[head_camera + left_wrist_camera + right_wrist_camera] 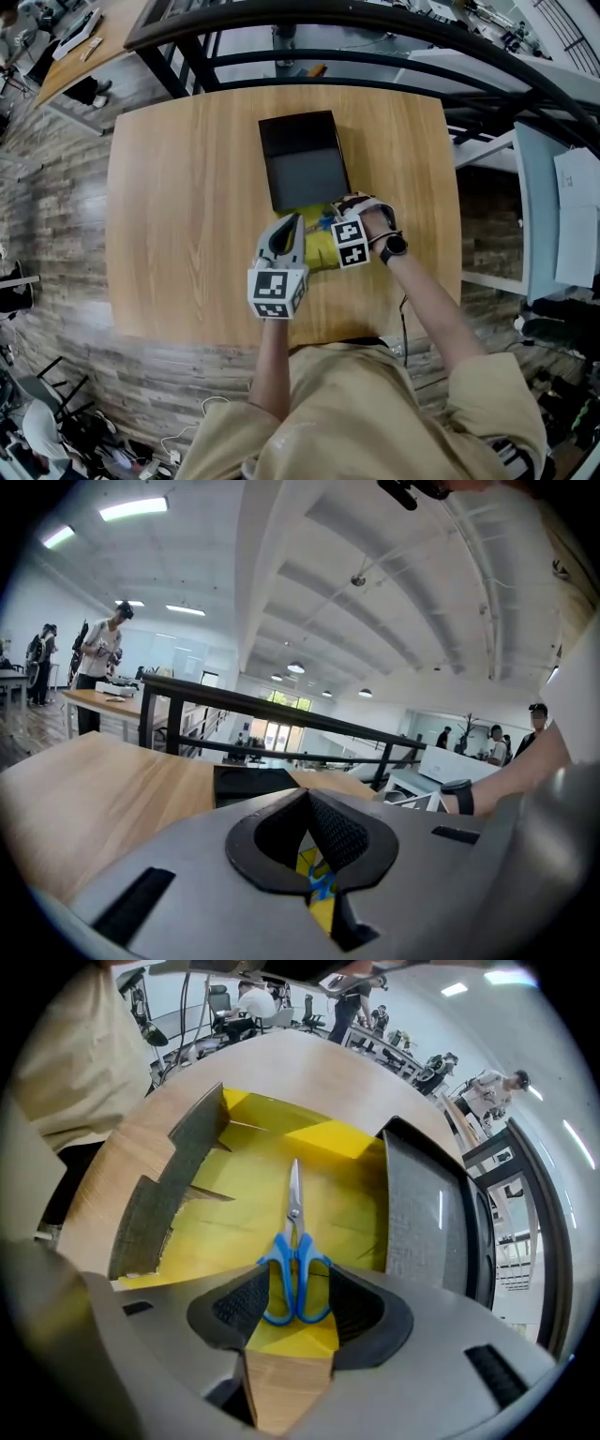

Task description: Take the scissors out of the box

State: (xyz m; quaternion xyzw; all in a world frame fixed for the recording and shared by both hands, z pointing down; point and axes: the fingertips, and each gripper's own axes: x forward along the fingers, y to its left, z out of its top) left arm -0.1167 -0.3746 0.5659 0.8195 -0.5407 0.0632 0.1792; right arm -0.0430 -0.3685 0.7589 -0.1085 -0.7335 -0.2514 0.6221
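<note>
The blue-handled scissors [293, 1232] are seen lying flat inside the opened yellow box [225, 1222], blades pointed away. The right gripper [298, 1290] is held steeply over them, jaws spread wide, the handle loops framed between the pads but not pressed. The left gripper [307, 794] is placed at the box's edge, tips drawn together. A black lid [305, 159] is set just beyond on the wooden table [178, 187].

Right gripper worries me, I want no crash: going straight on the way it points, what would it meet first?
Most likely the blue scissors, handles first: they lie between the open jaws of the right gripper, on the floor of the yellow box. Depth is unclear.
</note>
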